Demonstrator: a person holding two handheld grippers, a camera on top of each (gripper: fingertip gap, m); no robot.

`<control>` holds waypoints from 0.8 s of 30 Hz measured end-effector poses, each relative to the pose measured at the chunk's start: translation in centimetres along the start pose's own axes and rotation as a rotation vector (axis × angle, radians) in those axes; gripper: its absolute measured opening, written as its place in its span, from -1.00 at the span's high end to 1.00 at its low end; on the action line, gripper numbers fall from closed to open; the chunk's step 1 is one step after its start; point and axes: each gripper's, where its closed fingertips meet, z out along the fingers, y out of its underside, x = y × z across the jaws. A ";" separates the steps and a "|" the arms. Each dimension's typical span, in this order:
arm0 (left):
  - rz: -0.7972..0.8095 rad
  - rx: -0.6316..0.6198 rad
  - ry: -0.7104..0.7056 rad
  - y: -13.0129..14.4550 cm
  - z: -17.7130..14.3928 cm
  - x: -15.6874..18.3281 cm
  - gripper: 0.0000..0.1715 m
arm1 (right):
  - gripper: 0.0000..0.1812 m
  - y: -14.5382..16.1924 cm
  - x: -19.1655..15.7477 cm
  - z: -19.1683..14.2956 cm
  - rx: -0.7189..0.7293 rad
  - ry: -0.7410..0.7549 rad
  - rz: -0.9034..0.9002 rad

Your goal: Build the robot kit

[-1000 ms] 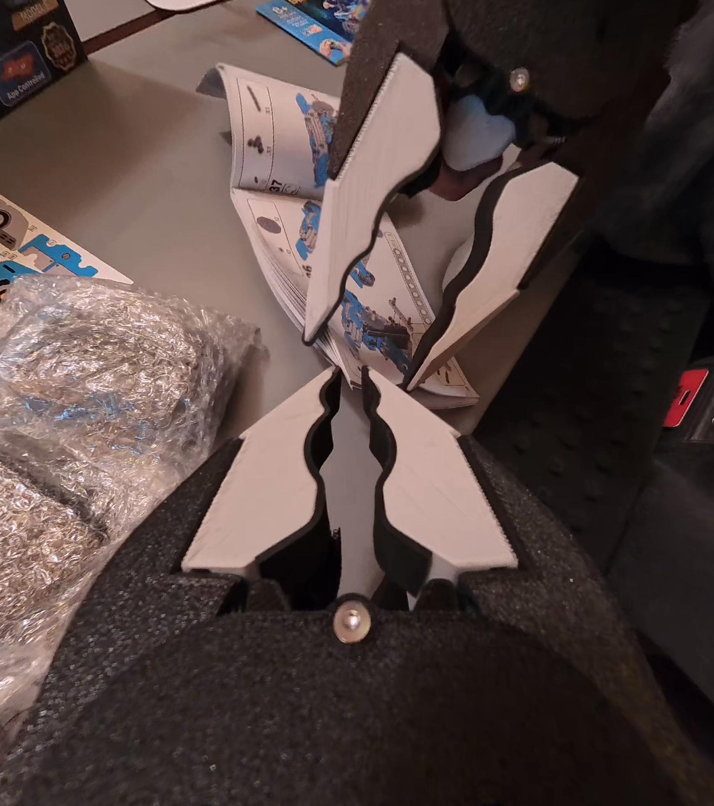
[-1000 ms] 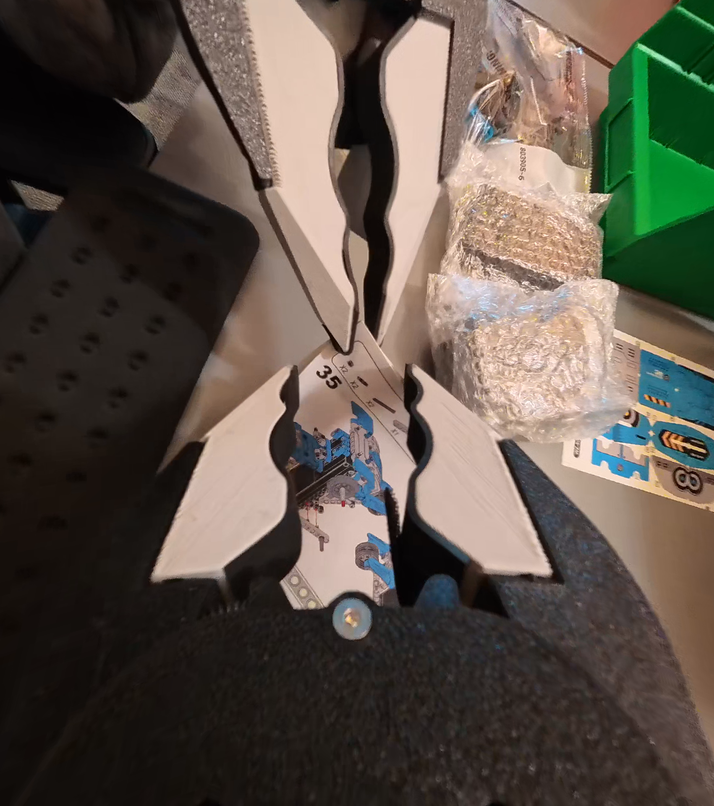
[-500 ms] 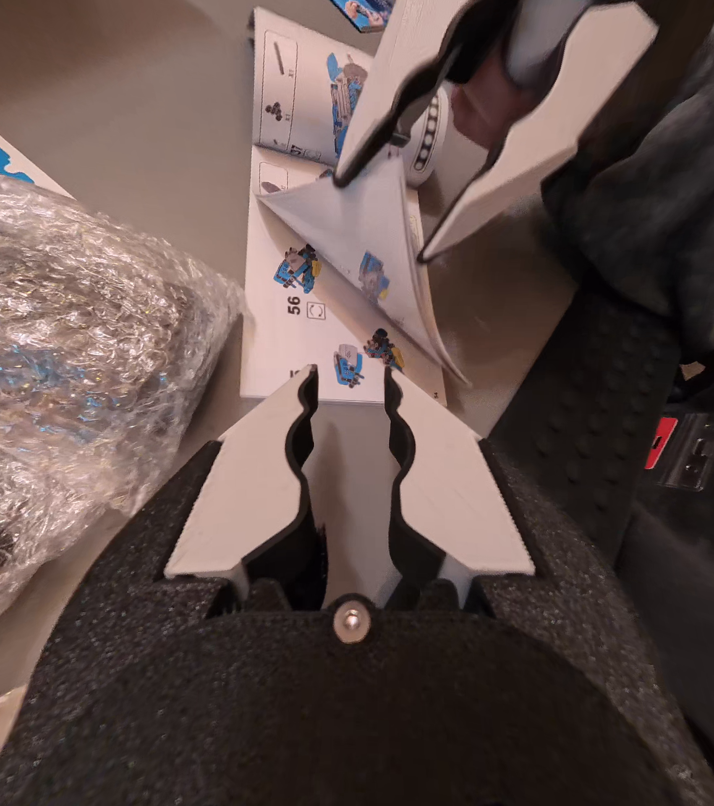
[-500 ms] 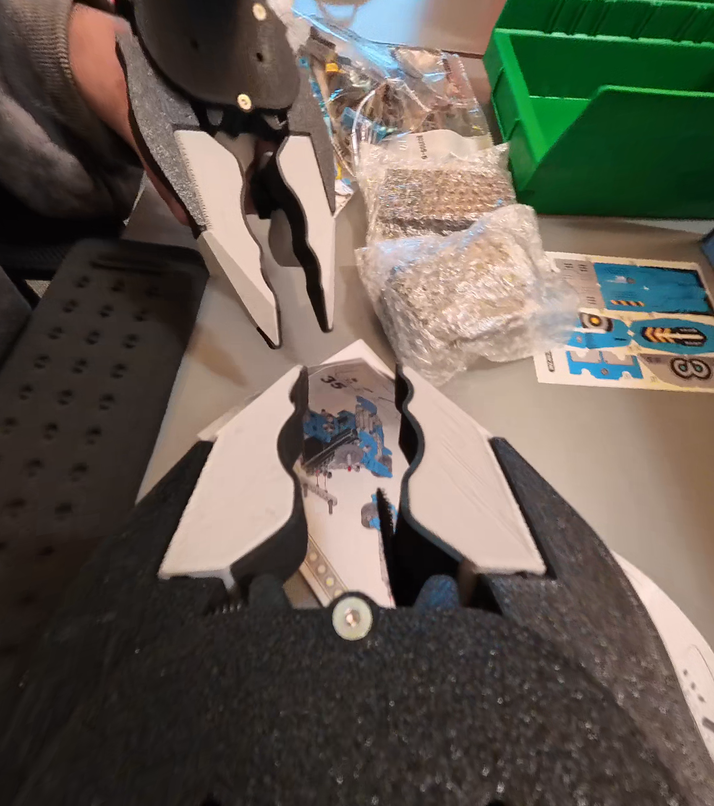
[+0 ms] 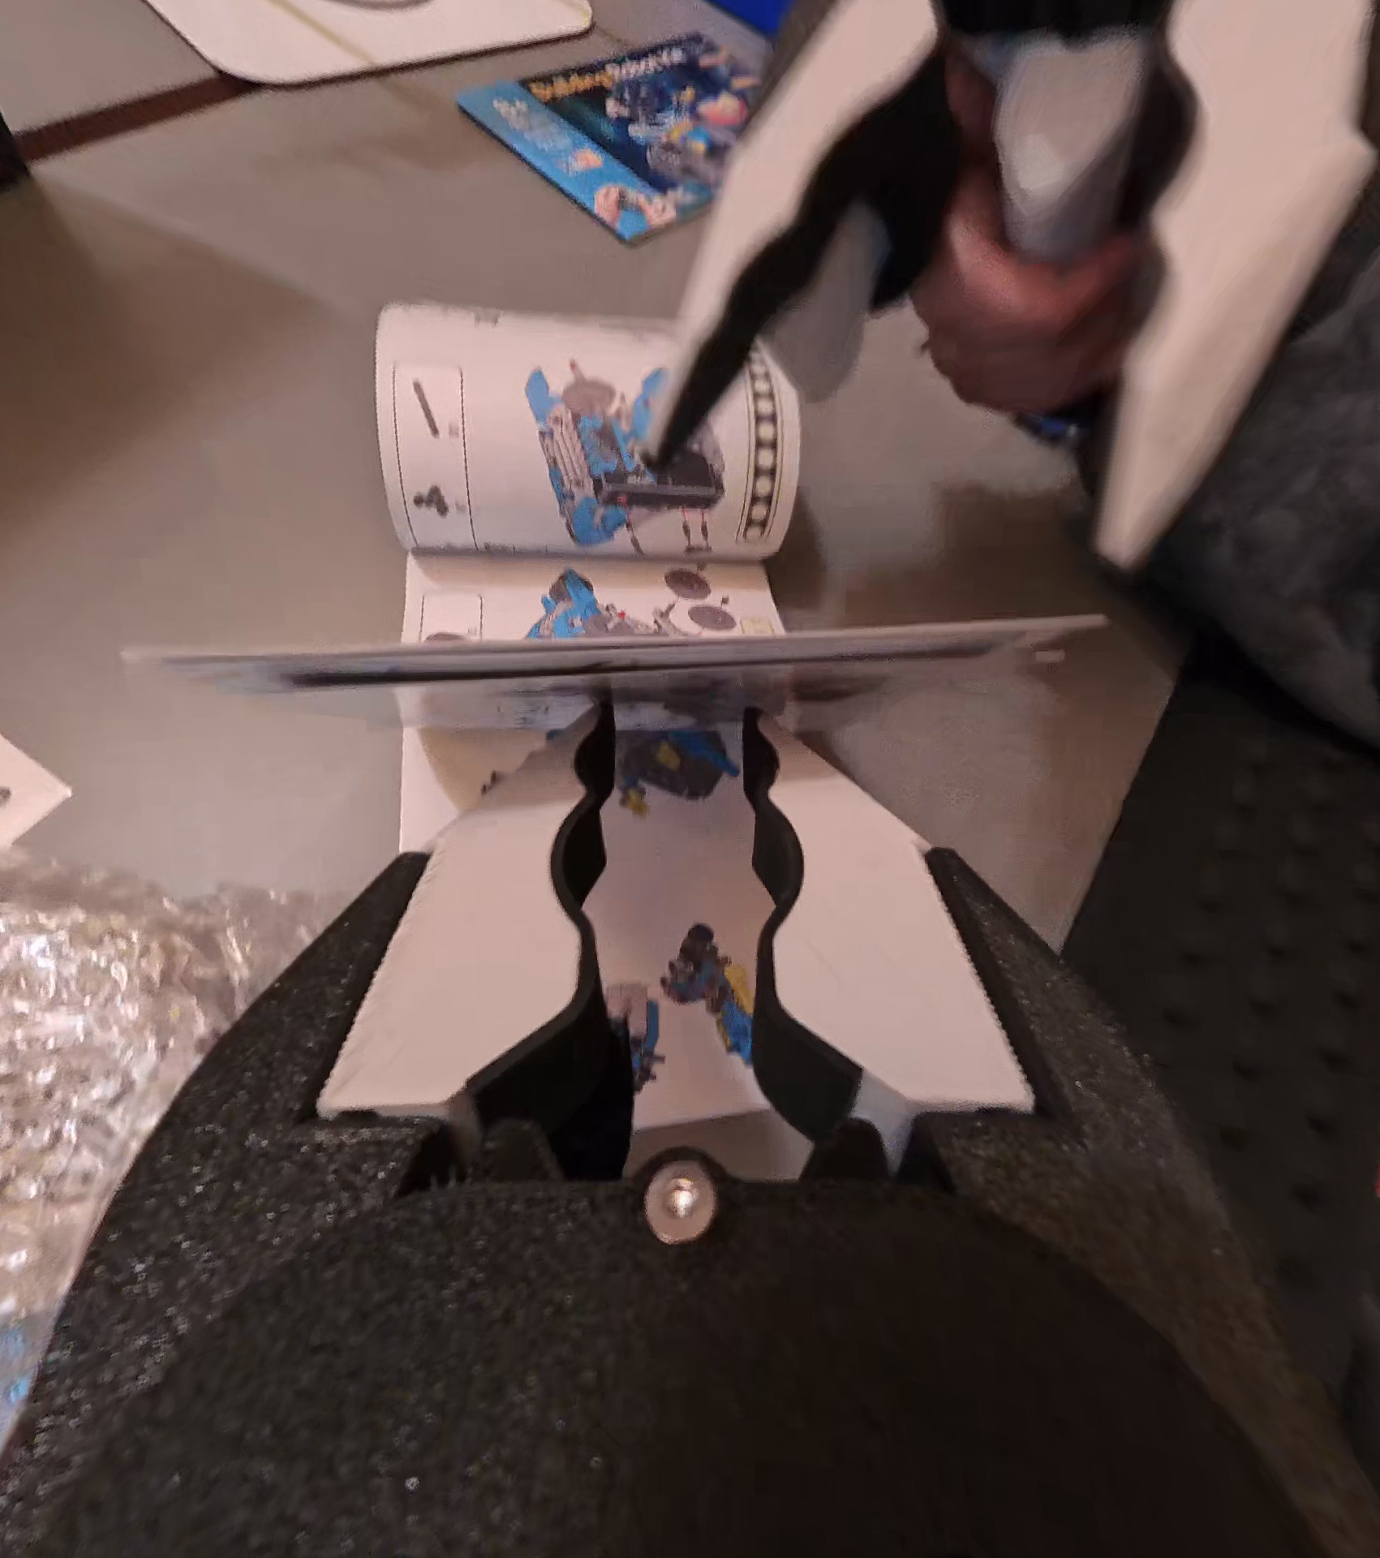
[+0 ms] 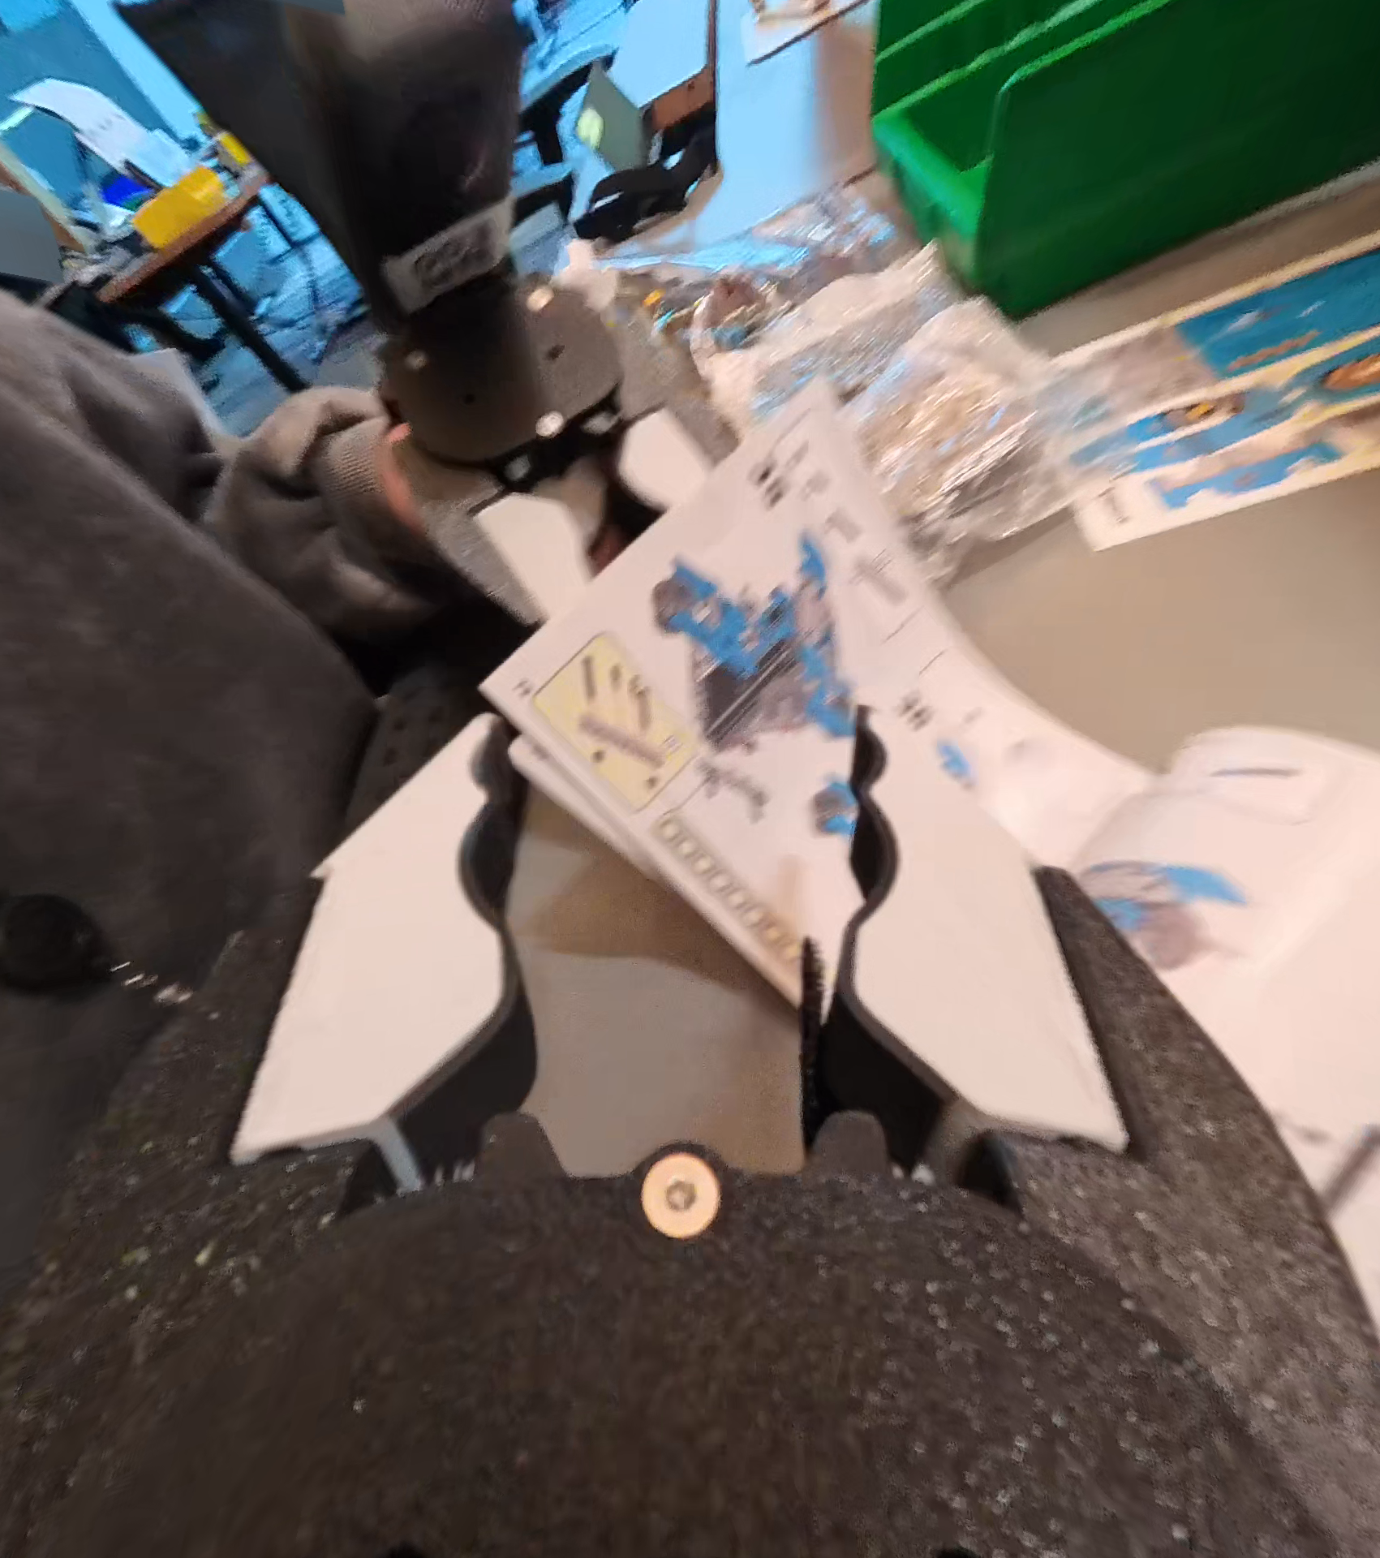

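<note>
Both fingertips (image 5: 610,717) of the left gripper (image 5: 678,725) vanish under raised booklet (image 5: 585,666) pages.

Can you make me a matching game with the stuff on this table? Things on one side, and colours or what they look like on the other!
Things:
1. instruction booklet
2. storage bins
3. bubble-wrap bundle
4. sticker sheet

Descriptions:
A. green, at the back of the table
B. lying flat, blue shapes printed on it
C. open, with its pages lifted up
D. shiny, crinkly and see-through

Pairs: 1-C, 2-A, 3-D, 4-B
</note>
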 end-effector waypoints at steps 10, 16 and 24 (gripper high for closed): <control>0.029 0.063 -0.077 -4.7 1.5 -2.1 0.66 | 0.99 0.1 5.0 -4.4 0.043 0.617 -0.265; -0.017 -0.157 -0.061 1.7 1.0 -1.9 0.66 | 1.00 3.5 11.3 -11.6 0.176 0.752 0.158; 0.053 -0.275 -0.114 5.5 1.9 -1.3 0.67 | 0.99 6.4 13.2 -12.7 0.237 0.752 0.339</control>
